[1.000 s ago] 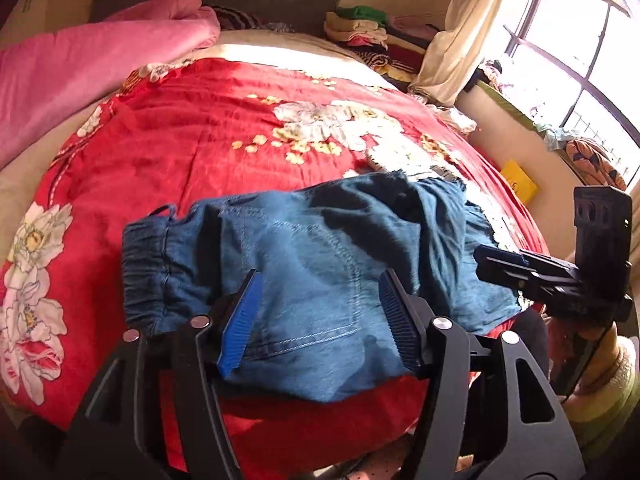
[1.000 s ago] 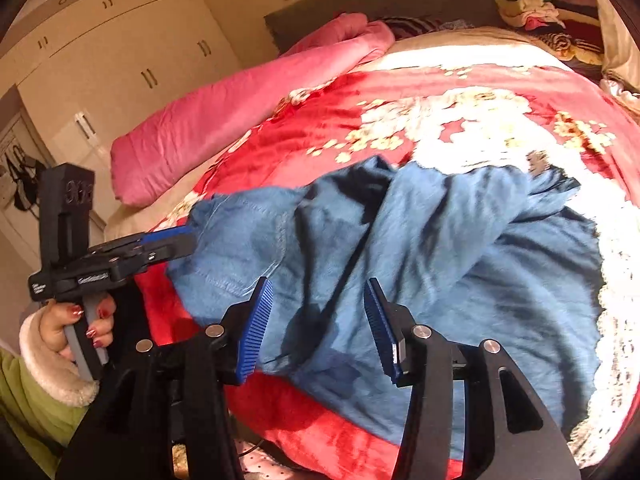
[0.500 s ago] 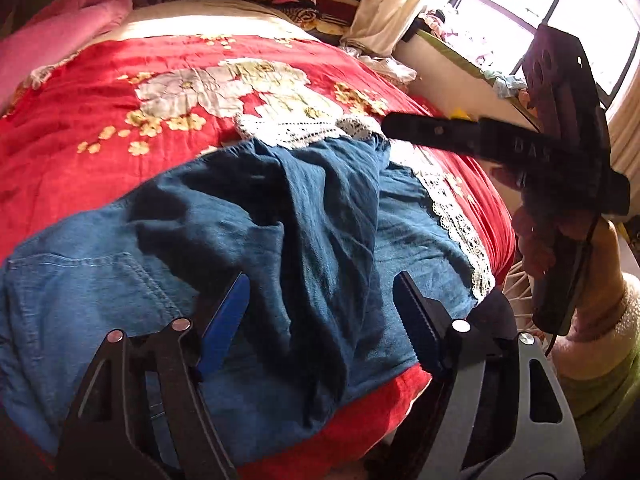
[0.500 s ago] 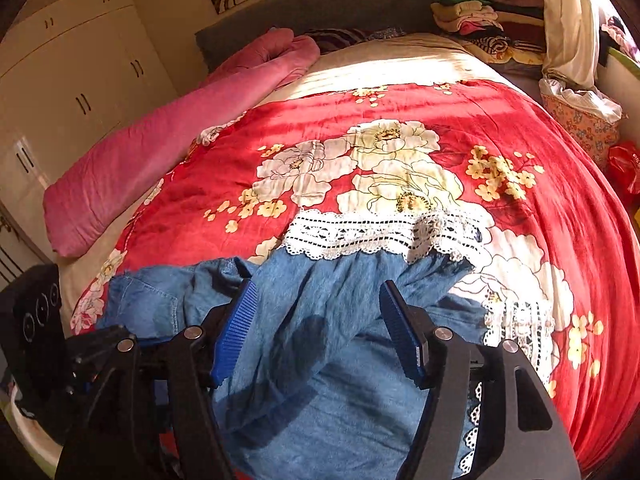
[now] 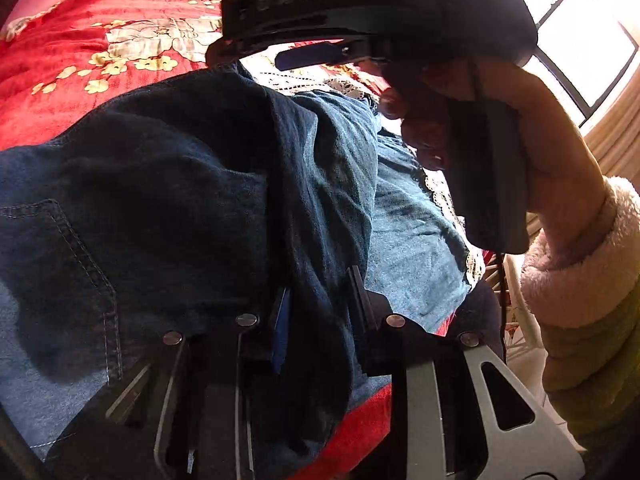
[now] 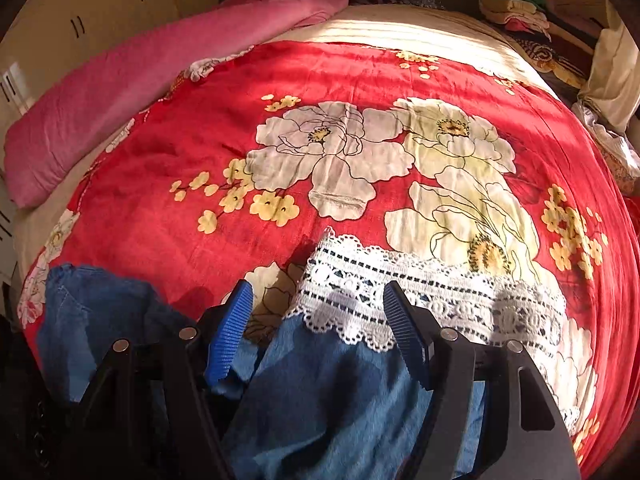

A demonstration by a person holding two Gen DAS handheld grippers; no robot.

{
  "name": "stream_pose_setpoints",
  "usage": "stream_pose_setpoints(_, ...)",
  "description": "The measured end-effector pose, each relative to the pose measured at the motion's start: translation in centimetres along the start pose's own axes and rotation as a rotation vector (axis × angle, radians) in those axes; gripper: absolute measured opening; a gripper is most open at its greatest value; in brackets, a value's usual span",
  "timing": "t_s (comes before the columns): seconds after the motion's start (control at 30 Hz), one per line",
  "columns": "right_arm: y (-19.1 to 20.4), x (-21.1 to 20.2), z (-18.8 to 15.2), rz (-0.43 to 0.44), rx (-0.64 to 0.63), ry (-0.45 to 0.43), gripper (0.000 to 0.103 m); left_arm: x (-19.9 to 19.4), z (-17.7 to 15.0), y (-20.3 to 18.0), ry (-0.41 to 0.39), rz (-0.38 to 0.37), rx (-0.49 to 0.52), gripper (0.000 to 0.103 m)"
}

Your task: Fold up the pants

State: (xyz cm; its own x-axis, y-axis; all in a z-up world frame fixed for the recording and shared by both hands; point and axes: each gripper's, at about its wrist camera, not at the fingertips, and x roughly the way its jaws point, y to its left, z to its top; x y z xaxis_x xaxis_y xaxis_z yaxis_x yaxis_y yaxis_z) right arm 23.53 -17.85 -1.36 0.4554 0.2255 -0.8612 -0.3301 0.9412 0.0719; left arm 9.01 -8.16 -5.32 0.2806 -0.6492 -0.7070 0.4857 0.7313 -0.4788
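Observation:
Blue denim pants [image 5: 160, 184] with a white lace hem [image 6: 440, 292] lie crumpled on a red floral bedspread [image 6: 200, 140]. My left gripper [image 5: 320, 304] is low over the near edge, its jaws closing, and a dark fold of the denim is pinched between its pads. A hand [image 5: 540, 140] holds my right gripper [image 5: 244, 54] above the pants in the left wrist view. In its own view the right gripper [image 6: 316, 292] hovers over the lace hem's left end, its jaws opening, with nothing gripped. The pants [image 6: 328, 392] run under it.
A rolled pink quilt [image 6: 160, 60] lies along the bed's left side, beside a cream wardrobe [image 6: 80, 20]. Folded clothes [image 6: 516, 8] are stacked at the far right corner. A bright window [image 5: 580, 40] is to the right.
The left gripper came down onto the pants and closed on a fold of denim. The right gripper swung across from the pants' middle to the lace hem, staying open.

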Motion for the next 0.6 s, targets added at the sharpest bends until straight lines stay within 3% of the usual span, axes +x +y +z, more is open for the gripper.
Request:
stream_pose_setpoints(0.1,-0.3,2.3,0.7,-0.035,0.012,0.042,0.065,0.0,0.1,0.1,-0.003,-0.010,-0.004,0.013)
stream_pose_setpoints(0.17,-0.5,3.1,0.8,-0.064,0.009,0.051,0.032,0.0,0.0,0.0,-0.004,-0.007,0.005,0.009)
stream_pose_setpoints(0.2,-0.9,3.1,0.7,-0.056,0.021,0.045,0.027,-0.1,0.0,0.0,-0.007,-0.005,0.011,0.009)
stream_pose_setpoints(0.23,-1.3,2.8,0.7,-0.023,0.045,0.032,0.014,-0.1,0.0,0.0,-0.010,-0.004,0.014,0.008)
stream_pose_setpoints(0.27,-1.8,2.3,0.6,0.002,0.075,0.016,0.010,-0.1,0.1,0.0,-0.012,-0.006,0.012,0.007)
stream_pose_setpoints(0.43,-4.4,-3.6,-0.9,0.032,0.157,-0.120,0.008,-1.1,0.3,0.2,-0.041,-0.016,0.019,0.004)
stream_pose_setpoints(0.6,-8.7,-10.4,-4.7,0.071,0.308,-0.258,0.008,-2.7,0.3,0.0,-0.079,-0.012,0.043,0.004)
